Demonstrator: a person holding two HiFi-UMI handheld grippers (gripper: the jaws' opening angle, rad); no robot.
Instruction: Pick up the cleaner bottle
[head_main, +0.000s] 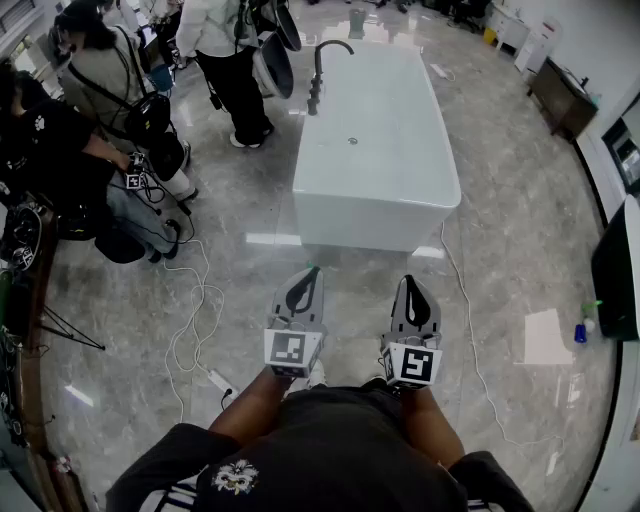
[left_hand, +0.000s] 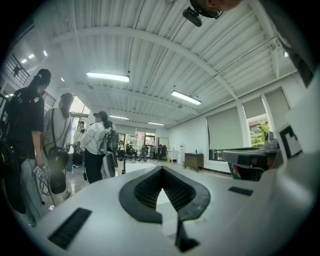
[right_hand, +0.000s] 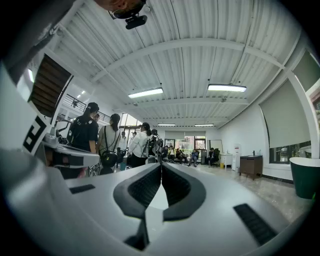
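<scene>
Okay, nothing is grasped yet. We hold the left tool (head_main: 312, 272) and the right tool (head_main: 412, 282) level in front of us, side by side. Both are pressed together with nothing between the pads, and each tool's own view shows its tips meeting.

The white bathtub (head_main: 375, 170) stands at 12 o'clock across bare floor (head_main: 500, 230). The cleaner bottle (head_main: 357, 22) is, as we judge it, the pale upright thing at the tub's far end, well apart from both tools. It is too small for us to tell whether it stands on the rim or behind it.

Risks:
- Wrong target. A small blue thing (head_main: 580, 333) sits on the floor at 3 o'clock, just beside a dark bin (head_main: 612, 275), and it could be taken for the bottle.
- Tripping. A white cable (head_main: 195, 310) loops over the floor at 9 o'clock and another cable (head_main: 470, 330) runs at 2 o'clock, both near any walk around the tub.
- Bumping. People (head_main: 120, 110) crowd the 10 to 11 o'clock side, so that route is tight.
- Knock-over. If a tool arrives still pressed together, it pushes the bottle instead of straddling it, so we need to spread it first.
- The black faucet (head_main: 320, 70) rises near the bottle at 11 o'clock and could catch a tool reaching in.
</scene>
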